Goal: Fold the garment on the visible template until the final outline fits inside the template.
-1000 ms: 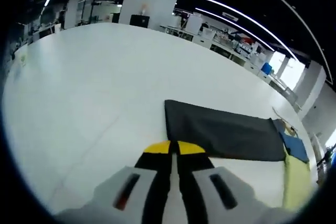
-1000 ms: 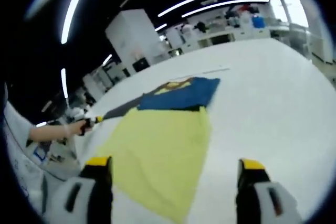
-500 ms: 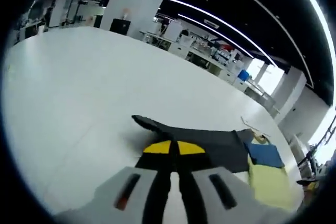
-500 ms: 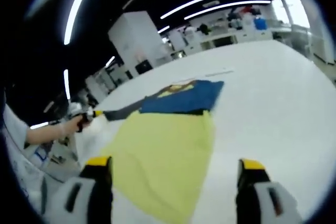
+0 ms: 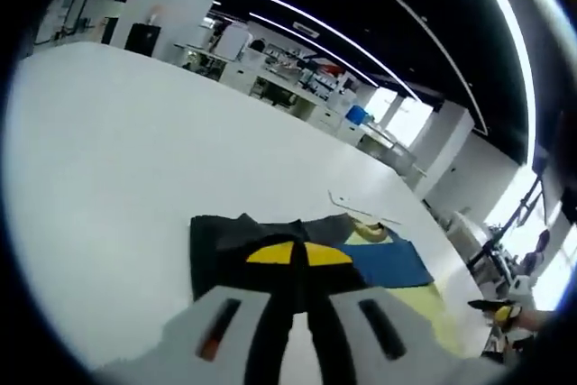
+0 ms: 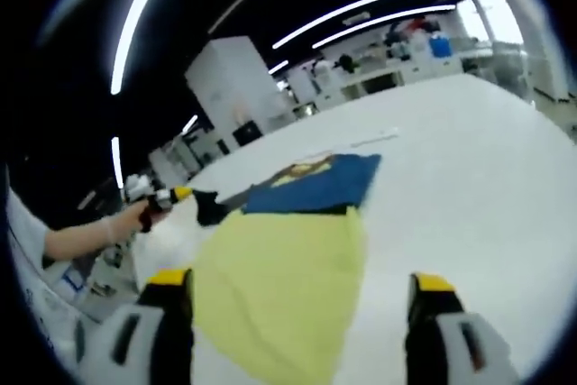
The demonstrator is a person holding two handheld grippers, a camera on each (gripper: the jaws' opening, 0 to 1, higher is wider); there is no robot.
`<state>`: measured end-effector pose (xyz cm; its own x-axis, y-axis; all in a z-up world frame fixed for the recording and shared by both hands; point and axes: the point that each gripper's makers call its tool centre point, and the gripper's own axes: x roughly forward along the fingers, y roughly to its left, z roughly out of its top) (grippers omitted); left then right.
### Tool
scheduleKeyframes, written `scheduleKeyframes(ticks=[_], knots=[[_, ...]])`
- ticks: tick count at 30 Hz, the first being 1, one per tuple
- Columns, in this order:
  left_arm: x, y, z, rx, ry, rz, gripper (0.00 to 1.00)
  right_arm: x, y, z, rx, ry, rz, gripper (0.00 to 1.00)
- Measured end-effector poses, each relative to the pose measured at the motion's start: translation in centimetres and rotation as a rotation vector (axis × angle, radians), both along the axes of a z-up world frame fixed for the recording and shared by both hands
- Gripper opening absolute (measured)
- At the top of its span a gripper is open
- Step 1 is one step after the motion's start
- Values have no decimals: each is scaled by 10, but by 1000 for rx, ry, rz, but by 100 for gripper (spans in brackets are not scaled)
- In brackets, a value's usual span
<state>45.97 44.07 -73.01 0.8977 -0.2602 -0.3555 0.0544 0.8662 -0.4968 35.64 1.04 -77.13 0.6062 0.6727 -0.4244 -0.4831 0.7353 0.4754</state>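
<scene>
Garment (image 5: 270, 236) apparently within left claw (image 5: 298, 254)

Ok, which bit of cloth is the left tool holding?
On the big white table lies one garment in three colour blocks. The left tool is shut on its dark end panel, beyond the blue panel and the yellow panel.

surface (image 6: 469, 187): broad, white, as I see it
garment (image 6: 279, 272): lies flat on it; yellow, blue and dark sections
strip (image 5: 361, 212): thin, pale, just beyond the garment

No legible text or labels (too blurred).
</scene>
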Motion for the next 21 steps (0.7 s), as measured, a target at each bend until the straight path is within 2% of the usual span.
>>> scheduleKeyframes(ticks=[2, 4, 5, 12, 21], knots=[[8, -21, 7, -30, -17, -25, 0, 1, -3, 0, -3, -4, -1, 100], [17, -40, 10, -31, -25, -56, 0, 0, -6, 0, 1, -5, -5, 100], [19, -43, 10, -33, -25, -63, 0, 0, -7, -1, 2, -5, -8, 100], [44, -103, 12, -91, -26, -134, 0, -6, -14, -3, 30, 1, -34, 100], [60, -170, 13, -145, -28, -229, 0, -7, -25, -6, 36, 2, -52, 98]])
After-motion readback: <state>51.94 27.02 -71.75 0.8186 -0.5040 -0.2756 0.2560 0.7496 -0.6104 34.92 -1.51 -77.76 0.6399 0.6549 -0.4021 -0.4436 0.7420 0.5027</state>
